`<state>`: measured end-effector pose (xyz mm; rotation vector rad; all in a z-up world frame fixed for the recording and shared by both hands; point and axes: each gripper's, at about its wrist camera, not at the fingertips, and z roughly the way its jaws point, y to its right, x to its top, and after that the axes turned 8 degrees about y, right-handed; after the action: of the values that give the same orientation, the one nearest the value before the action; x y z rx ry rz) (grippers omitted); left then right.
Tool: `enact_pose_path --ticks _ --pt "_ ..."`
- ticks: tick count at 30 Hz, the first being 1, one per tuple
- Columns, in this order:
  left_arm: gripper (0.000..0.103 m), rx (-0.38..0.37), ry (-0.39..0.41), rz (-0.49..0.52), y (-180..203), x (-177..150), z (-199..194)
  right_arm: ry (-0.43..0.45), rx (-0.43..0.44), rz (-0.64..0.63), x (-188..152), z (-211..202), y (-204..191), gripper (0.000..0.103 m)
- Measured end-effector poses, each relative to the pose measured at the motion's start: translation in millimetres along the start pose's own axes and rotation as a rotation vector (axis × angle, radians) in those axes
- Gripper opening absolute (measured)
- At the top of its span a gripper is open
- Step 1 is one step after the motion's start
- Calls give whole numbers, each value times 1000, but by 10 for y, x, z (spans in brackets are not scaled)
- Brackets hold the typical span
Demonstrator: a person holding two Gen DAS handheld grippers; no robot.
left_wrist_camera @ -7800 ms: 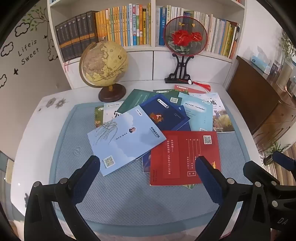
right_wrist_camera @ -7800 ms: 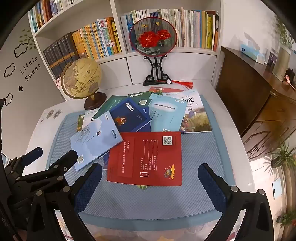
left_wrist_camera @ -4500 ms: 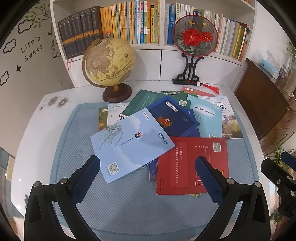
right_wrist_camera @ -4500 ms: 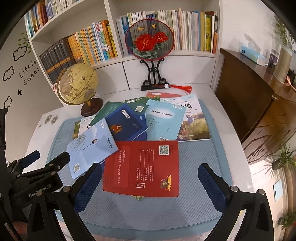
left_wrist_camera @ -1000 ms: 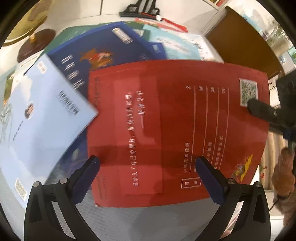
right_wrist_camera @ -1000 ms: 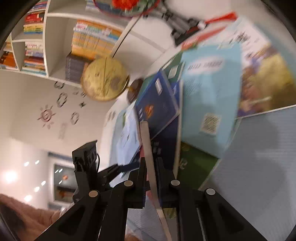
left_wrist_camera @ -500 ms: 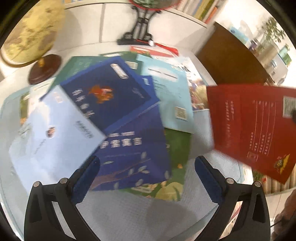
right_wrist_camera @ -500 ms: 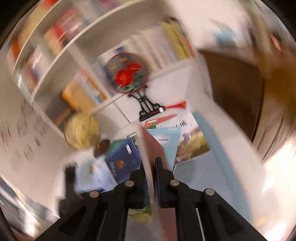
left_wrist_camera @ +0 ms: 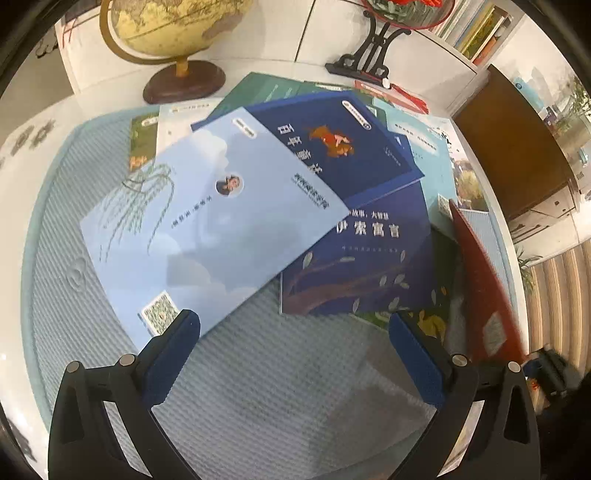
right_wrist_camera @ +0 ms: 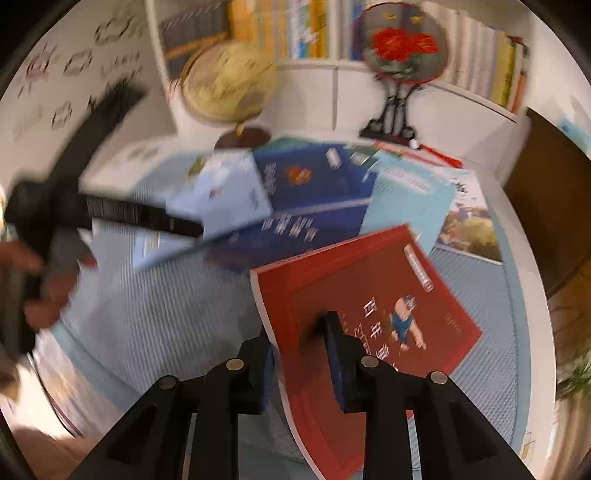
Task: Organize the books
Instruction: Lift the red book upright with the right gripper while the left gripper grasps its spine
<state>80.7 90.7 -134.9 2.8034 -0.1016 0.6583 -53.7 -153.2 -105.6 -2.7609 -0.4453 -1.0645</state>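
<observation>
Right wrist view showed the right gripper [right_wrist_camera: 301, 354] with its jaws opening around the red book [right_wrist_camera: 369, 306], whose near edge sat between the two blue pads; the left pad stood clear of the cover, and motion blur made it impossible to tell whether the right pad still touched it. The red book lay front cover up, tilted toward the right part of the blue-grey mat [right_wrist_camera: 155, 325], its far corner overlapping the teal book [right_wrist_camera: 410, 206]. Beyond it the scattered pile stayed on the mat: a light blue book [right_wrist_camera: 225, 192] resting on a dark blue book [right_wrist_camera: 317, 181], with a second navy book [right_wrist_camera: 295, 230] below them and a picture book [right_wrist_camera: 469, 221] at the right. At the left edge of that view the left gripper [right_wrist_camera: 110, 214] appeared as a dark blurred bar, with a person's hand [right_wrist_camera: 40, 288] behind it. Left wrist view showed the left gripper [left_wrist_camera: 295, 347] spread wide and empty above bare mat [left_wrist_camera: 258, 387], its left fingertip [left_wrist_camera: 173, 347] just over the near corner of the light blue book [left_wrist_camera: 207, 225]. The dark blue book [left_wrist_camera: 332, 144] lay partly under that one, and the navy book [left_wrist_camera: 365, 258] sat lower right, over a green cover. The red book [left_wrist_camera: 484, 280] appeared edge-on at the right side of the mat, blurred. A globe [left_wrist_camera: 173, 29] and an ornamental fan stand [left_wrist_camera: 373, 51] stood on the white table [left_wrist_camera: 22, 184] behind the pile, before a bookshelf [right_wrist_camera: 303, 33].
</observation>
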Motion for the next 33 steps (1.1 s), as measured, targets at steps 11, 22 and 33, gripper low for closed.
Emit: enact_pose_path --ticks 11,22,33 --pt "101 -109 -72 109 416 -4 190 -161 149 161 -348 127 83 85" --pt "101 -273 -281 307 1253 -244 763 -247 158 780 -1055 108 1378 87" --pt "102 -285 -394 349 1380 -189 923 -262 387 897 -1033 297 1620 103"
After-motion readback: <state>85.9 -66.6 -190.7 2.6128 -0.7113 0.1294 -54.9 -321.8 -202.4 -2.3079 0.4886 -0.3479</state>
